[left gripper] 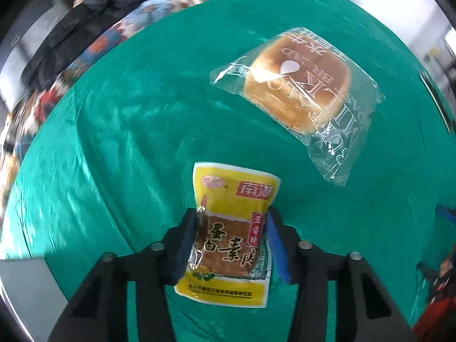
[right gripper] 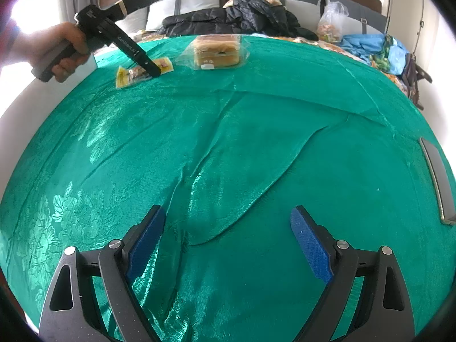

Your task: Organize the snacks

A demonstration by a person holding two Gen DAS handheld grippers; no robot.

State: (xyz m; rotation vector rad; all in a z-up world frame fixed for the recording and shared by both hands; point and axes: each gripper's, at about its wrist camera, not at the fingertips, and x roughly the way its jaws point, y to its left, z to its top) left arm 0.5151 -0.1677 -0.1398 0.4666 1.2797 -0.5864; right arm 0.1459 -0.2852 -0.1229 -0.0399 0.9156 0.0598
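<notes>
Left claw clenched on the yellow packet, pads pinching its 2 side edges around mid-height. From the right wrist view the packet looks low at the cloth, near the far-left part of the bed; can't tell if it's touching or just above. Bread in clear wrap lies on the cloth, near the packet but apart, ahead and to the right of the left claw. Right claw released, jaws wide, nothing between them, hovering over bare cloth well apart from both snacks

Risks as I see them:
- packet is thin glossy film held by the edges only, so it could buckle or slide out of the pads if swung fast
- cloth is slick and wrinkled, a low claw could snag a fold and drag it, shifting the bread
- bread is soft, a hard squeeze through the loose wrap would crush it, and a grip on wrap alone could slip
</notes>
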